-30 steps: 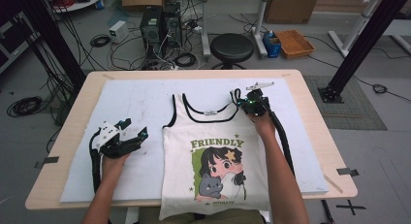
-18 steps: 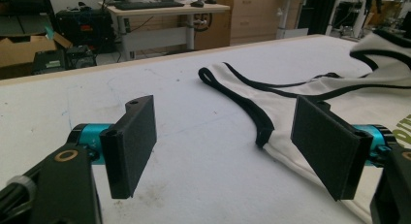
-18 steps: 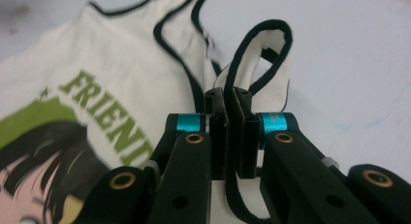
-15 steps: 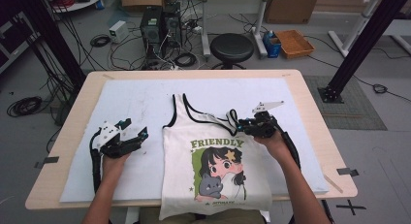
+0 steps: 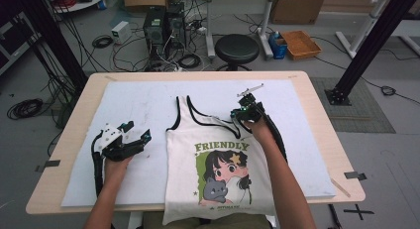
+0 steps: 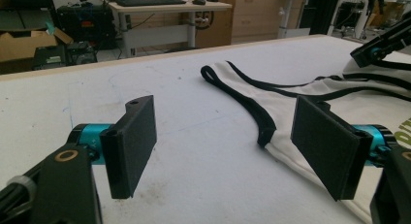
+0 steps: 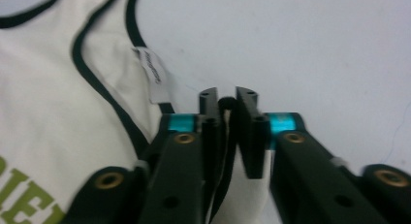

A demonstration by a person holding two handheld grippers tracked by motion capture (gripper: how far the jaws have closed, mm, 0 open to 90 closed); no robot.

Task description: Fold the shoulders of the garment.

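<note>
White padding covers the wooden surface [image 5: 317, 97], with cables, a stool and computer cases on the floor beyond it. At the left, the left gripper [image 5: 134, 131] rests on the padding with its jaws held wide apart and nothing between them; in the left gripper view the near strap [image 6: 252, 105] of the tank top [image 5: 218, 164] lies just ahead of the right-hand pad, not touched. The garment is spread flat in the middle of the surface, print up, hem hanging over the near edge. At the right, the right gripper [image 5: 241, 114] has just closed, and in the right gripper view its jaws are seen clamped on the dark-trimmed shoulder strap [image 7: 226, 104], beside the neck label [image 7: 150, 71].

Only a narrow band of trim appears to be pinched, so the strap could slip free if it is pulled quickly or at an angle. Because the other strap is not held, a one-sided lift would likely drag the fabric askew and bunch the print, and the overhanging hem could pull the shirt off the near edge.
</note>
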